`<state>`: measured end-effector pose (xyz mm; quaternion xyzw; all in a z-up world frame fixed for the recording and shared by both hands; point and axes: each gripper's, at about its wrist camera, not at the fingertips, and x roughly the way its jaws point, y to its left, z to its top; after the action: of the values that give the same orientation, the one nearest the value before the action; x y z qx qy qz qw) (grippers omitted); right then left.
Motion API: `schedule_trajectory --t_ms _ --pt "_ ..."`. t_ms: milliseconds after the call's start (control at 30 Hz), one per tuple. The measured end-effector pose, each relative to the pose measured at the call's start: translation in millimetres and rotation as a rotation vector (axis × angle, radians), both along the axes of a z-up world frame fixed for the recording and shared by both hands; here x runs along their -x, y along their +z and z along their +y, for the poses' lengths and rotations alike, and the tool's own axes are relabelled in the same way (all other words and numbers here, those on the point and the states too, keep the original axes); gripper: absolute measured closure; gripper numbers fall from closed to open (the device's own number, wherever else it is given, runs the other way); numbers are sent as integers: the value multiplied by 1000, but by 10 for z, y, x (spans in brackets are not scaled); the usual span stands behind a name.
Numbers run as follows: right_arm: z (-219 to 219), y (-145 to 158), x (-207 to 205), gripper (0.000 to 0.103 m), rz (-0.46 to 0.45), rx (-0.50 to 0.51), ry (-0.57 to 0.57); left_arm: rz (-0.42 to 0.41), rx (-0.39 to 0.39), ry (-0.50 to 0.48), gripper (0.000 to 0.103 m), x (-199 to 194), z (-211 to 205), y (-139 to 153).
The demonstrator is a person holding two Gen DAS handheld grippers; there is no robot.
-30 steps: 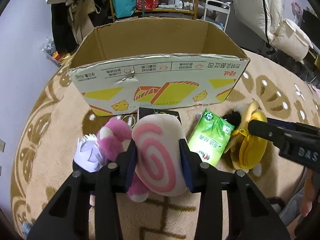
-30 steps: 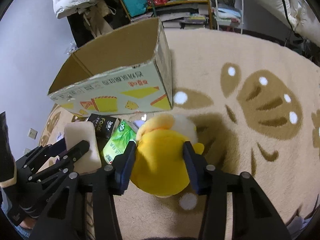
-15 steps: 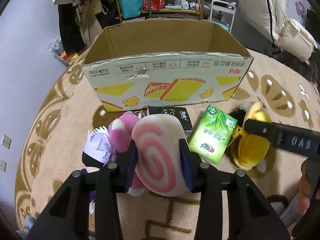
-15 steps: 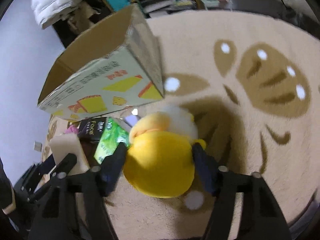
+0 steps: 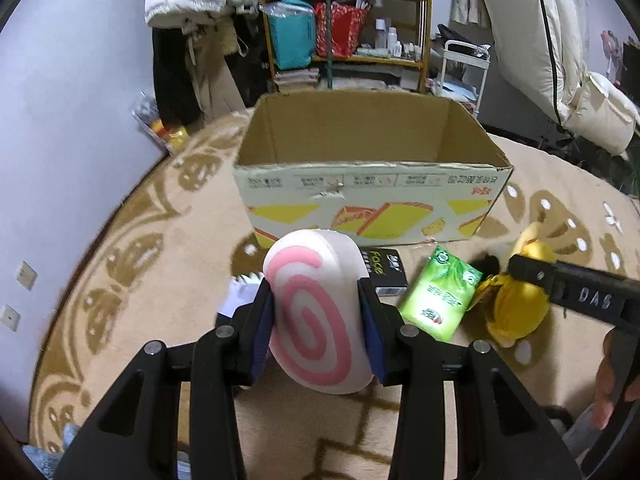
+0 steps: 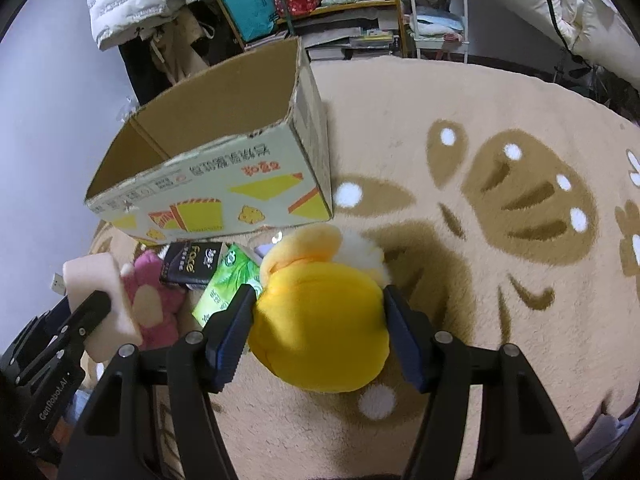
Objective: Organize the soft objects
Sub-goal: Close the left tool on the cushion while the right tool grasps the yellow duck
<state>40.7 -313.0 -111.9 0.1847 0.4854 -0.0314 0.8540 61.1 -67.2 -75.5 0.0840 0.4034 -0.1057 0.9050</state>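
we've lifted the swirl plush [image 5: 318, 316] off the rug since a second ago — left gripper [image 5: 318, 330] clamped on it, short of the box [image 5: 372, 204]; right gripper [image 6: 320, 334] grips the yellow plush [image 6: 320, 324] — drop-in next.

The left gripper [image 5: 318, 330] is clamped with both blue-padded black fingers pressed against a pink-and-white spiral plush cushion [image 5: 316, 312]. The right gripper [image 6: 320, 334] is closed likewise around a round yellow plush toy [image 6: 320, 328], squeezed between its pads.
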Motion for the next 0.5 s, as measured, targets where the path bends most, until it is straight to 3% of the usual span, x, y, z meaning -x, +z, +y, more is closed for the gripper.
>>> schedule_trajectory --t_ms 267,500 --pt "-7 165 45 35 -65 12 -23 -63 -18 1 64 92 19 98" --pt "37 466 170 35 -200 33 4 -149 -22 -12 64 193 52 271"
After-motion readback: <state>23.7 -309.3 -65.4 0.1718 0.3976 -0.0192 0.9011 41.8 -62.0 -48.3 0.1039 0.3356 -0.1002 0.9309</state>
